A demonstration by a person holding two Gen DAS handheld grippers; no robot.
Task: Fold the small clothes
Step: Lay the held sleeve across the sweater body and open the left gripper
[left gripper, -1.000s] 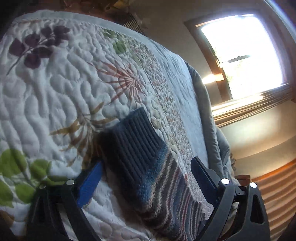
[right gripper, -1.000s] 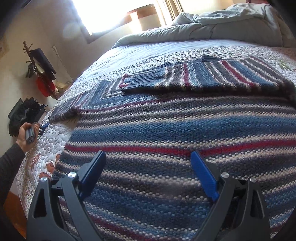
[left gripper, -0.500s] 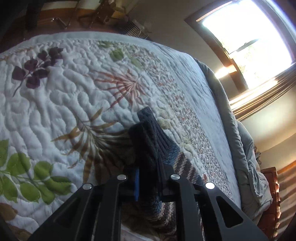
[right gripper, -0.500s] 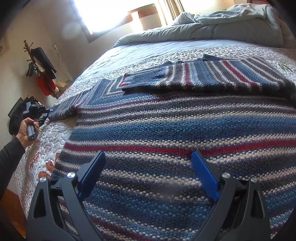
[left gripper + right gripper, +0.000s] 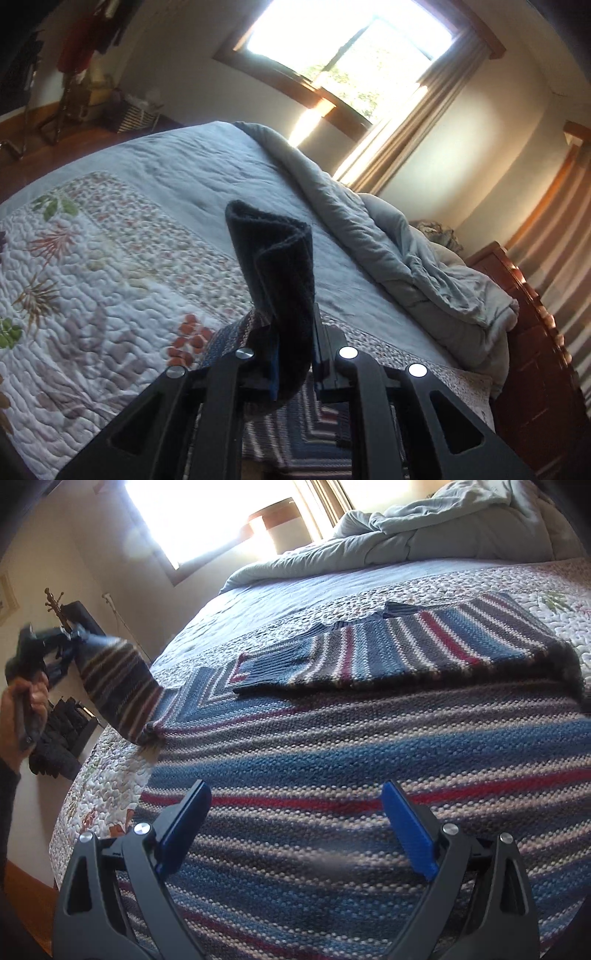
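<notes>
With the left gripper (image 5: 293,354) pinched on the raised sleeve cuff (image 5: 273,266) of the striped sweater (image 5: 369,746) spread on the bed (image 5: 280,590), the sleeve is best carried flat across the body while the right gripper (image 5: 295,830), fingers spread, hovers above the hem.

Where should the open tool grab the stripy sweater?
Probably the bottom hem of the striped sweater, coming straight down from above. The knit lies flat on the quilt right under the right tool, whose jaws stand wide open. The left tool already pinches the sleeve cuff.
</notes>
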